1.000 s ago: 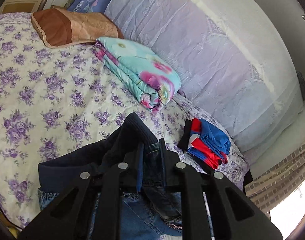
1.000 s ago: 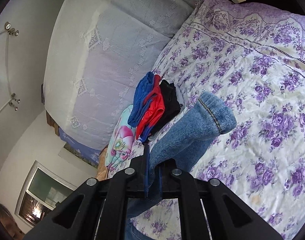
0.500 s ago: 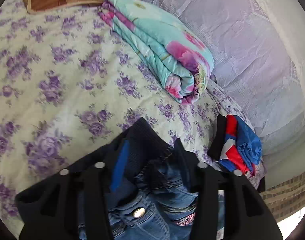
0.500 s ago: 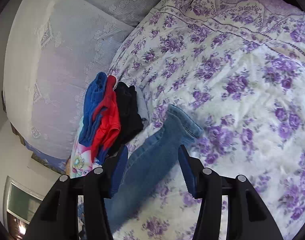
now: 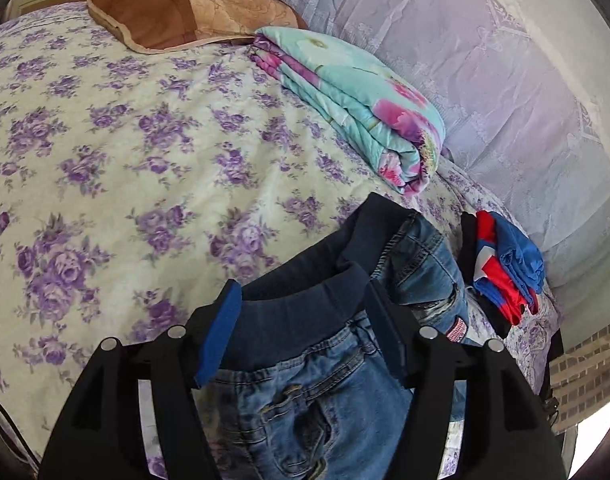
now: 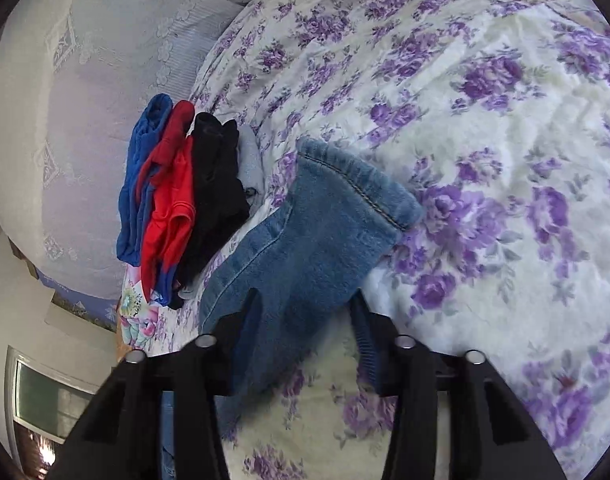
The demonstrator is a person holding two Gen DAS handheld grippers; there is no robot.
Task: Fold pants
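Small blue denim pants lie on the bed's purple-flowered sheet (image 5: 105,152). In the left wrist view their dark navy waistband (image 5: 301,292) lies between the open fingers of my left gripper (image 5: 301,332), which holds nothing. In the right wrist view the leg end with its stitched hem (image 6: 325,220) lies flat on the sheet, between the open fingers of my right gripper (image 6: 305,320), which also holds nothing.
A pile of blue, red and black clothes (image 5: 501,268) (image 6: 173,200) lies beside the pants by the lilac lace wall cover (image 5: 485,80). A folded turquoise floral quilt (image 5: 357,100) and a brown pillow (image 5: 185,12) lie further up the bed.
Both grippers opened and let go of the pants. The waistband and the leg end dropped onto the sheet, and both grippers stay just above the cloth.
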